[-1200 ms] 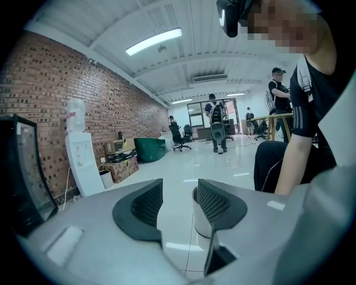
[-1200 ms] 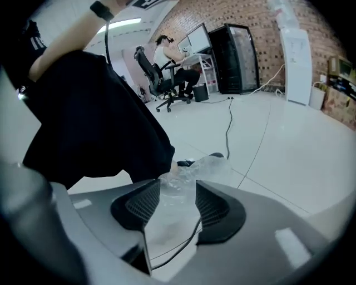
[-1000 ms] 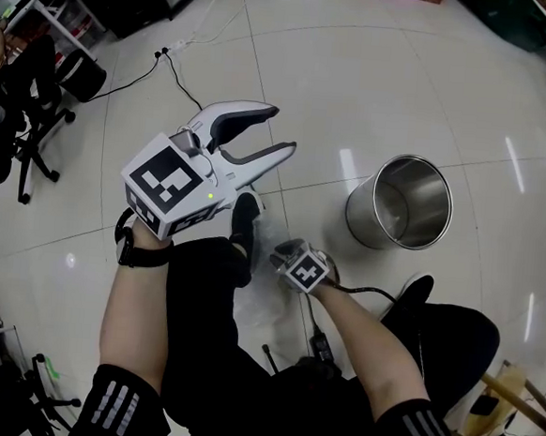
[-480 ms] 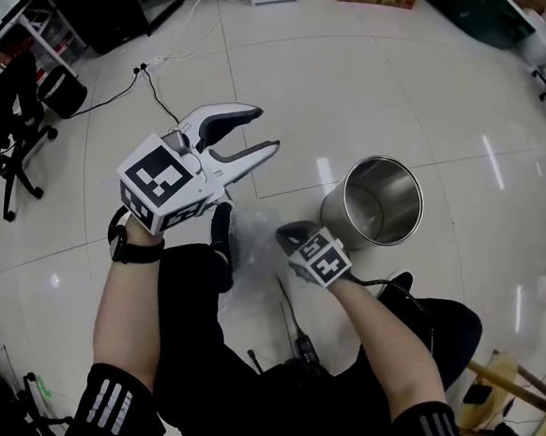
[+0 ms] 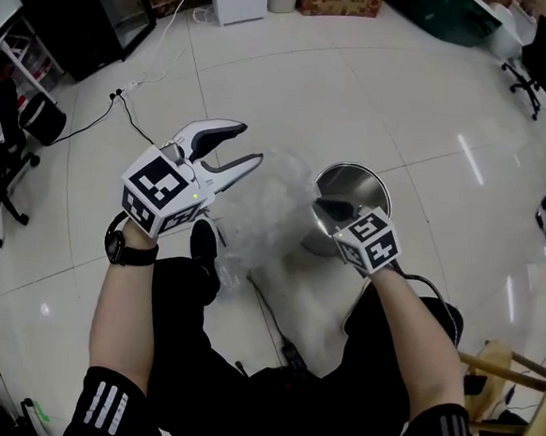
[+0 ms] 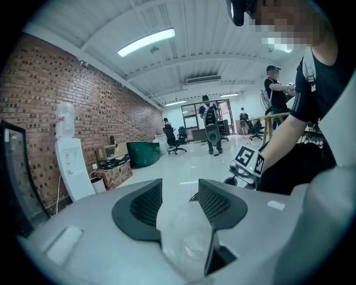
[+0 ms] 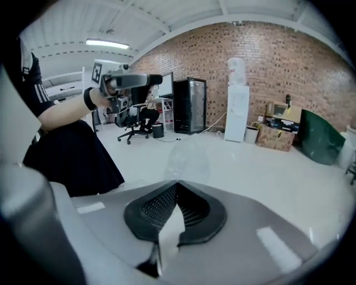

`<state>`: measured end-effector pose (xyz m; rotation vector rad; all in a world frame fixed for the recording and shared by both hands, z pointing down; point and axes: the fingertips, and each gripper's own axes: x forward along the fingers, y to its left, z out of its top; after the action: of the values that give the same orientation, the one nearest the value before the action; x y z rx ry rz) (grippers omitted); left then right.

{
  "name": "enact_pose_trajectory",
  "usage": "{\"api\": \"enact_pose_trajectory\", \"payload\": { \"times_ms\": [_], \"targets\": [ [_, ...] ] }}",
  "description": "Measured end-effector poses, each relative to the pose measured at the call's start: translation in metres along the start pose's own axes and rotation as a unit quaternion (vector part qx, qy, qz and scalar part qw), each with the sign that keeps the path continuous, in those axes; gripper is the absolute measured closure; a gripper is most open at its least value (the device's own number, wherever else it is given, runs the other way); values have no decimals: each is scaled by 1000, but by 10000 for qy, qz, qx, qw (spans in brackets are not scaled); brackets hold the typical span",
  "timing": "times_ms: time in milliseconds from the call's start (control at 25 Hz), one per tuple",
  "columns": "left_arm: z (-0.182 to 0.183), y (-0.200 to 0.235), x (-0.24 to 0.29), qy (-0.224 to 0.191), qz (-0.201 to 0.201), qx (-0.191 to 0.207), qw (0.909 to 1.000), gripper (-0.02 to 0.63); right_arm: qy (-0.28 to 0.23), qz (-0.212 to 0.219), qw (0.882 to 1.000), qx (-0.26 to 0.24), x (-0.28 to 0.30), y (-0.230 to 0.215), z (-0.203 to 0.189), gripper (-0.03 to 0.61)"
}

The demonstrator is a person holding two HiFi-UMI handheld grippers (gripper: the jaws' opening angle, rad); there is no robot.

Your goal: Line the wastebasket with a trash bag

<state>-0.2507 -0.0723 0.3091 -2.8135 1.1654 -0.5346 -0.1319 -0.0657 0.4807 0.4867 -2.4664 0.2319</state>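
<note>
Right gripper view shows our right hand-held gripper [image 7: 177,186] clenched on the clear trash bag [image 5: 272,203], held up just left of the wastebasket [image 5: 375,180]. Our left hand-held gripper [image 5: 251,142] is released, with film loose between its jaws. We judge the thin pinch could slip and drop the bag.

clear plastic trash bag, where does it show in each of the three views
Head view: the clear plastic trash bag is at centre, just left of the round steel wastebasket.
Left gripper view: bottom centre, seen between the left gripper's parted jaws.
Right gripper view: pinched in the shut right gripper, billowing ahead at centre.
Shared landmark: the dark green tub.
</note>
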Motion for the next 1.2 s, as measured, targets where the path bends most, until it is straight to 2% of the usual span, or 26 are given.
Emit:
{"api": "enact_pose_trajectory", "payload": {
  "times_ms": [240, 400, 520, 680, 800, 1080, 1200],
  "targets": [
    [-3, -14, 32, 171, -264, 0, 9995, 402, -40, -660, 9977, 176, -57, -66, -16, 571],
    [-21, -25, 51, 566, -523, -56, 9970, 385, 100, -1035, 9937, 411, -84, -104, -40, 571],
    [-38, -41, 67, 956, -865, -146, 9915, 379, 269, -1234, 9900, 631, -97, -124, -66, 571],
    [-69, -67, 90, 1568, -1279, -206, 9791, 358, 452, -1339, 9849, 1000, -104, -141, -103, 571],
    [-99, -84, 108, 2107, -1510, -198, 9656, 347, 642, -1349, 9827, 1095, -107, -149, -120, 571],
    [-167, -137, 144, 3052, -1994, 33, 9312, 310, 714, -1318, 9822, 1128, -108, -154, -124, 571],
    [-182, -151, 155, 3222, -2089, 127, 9233, 329, 774, -1238, 9827, 1139, -106, -153, -127, 571]
  ]
}}
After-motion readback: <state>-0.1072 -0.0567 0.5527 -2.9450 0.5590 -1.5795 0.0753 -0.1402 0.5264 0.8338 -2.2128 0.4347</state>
